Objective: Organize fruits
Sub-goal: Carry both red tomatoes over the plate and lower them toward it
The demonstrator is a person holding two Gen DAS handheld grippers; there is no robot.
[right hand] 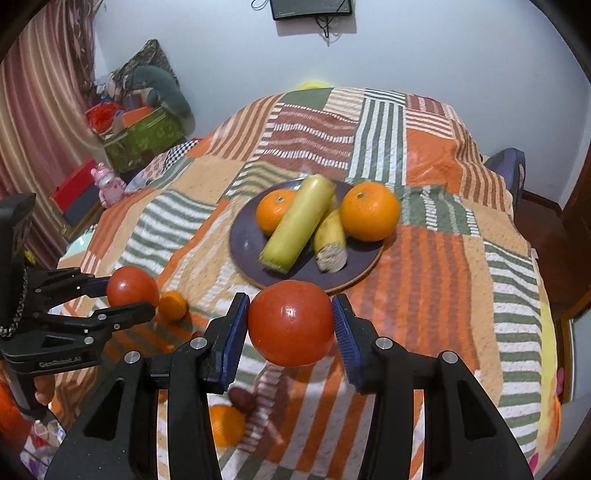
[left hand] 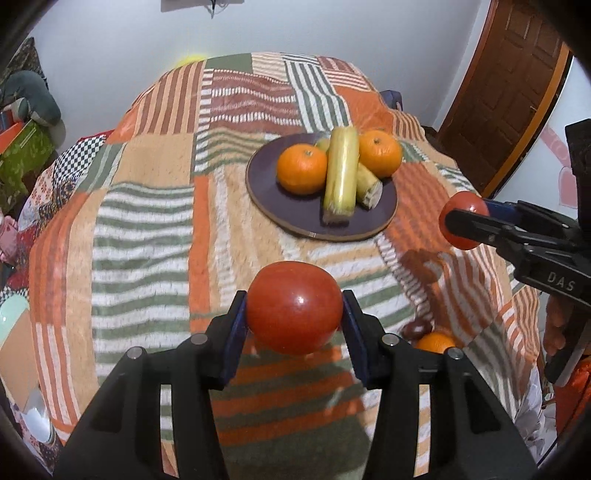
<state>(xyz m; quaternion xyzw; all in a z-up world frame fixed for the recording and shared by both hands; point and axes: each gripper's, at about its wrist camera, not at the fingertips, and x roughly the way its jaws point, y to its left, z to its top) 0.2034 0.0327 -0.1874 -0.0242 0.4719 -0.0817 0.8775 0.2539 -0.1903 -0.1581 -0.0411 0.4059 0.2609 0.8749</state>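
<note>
My left gripper [left hand: 294, 321] is shut on a red tomato [left hand: 294, 307] and holds it above the striped blanket, short of the dark plate [left hand: 266, 195]. My right gripper [right hand: 290, 325] is shut on a second red tomato [right hand: 290, 328], close to the plate's [right hand: 245, 240] near rim. The plate holds two oranges [left hand: 302, 168] [left hand: 380, 152], a long yellow-green stalk [left hand: 341, 175] and a short yellow piece [left hand: 369, 184]. Each gripper shows in the other's view: the right one [left hand: 463, 225] at the right, the left one [right hand: 131, 295] at the left. Loose oranges [right hand: 172, 305] [right hand: 227, 424] and a dark red fruit [right hand: 242, 400] lie on the blanket.
The patchwork blanket [right hand: 424, 295] covers a bed. Boxes and toys [right hand: 140, 129] are piled at the far left by a curtain. A wooden door [left hand: 509, 92] stands at the right. A screen [right hand: 310, 9] hangs on the far wall.
</note>
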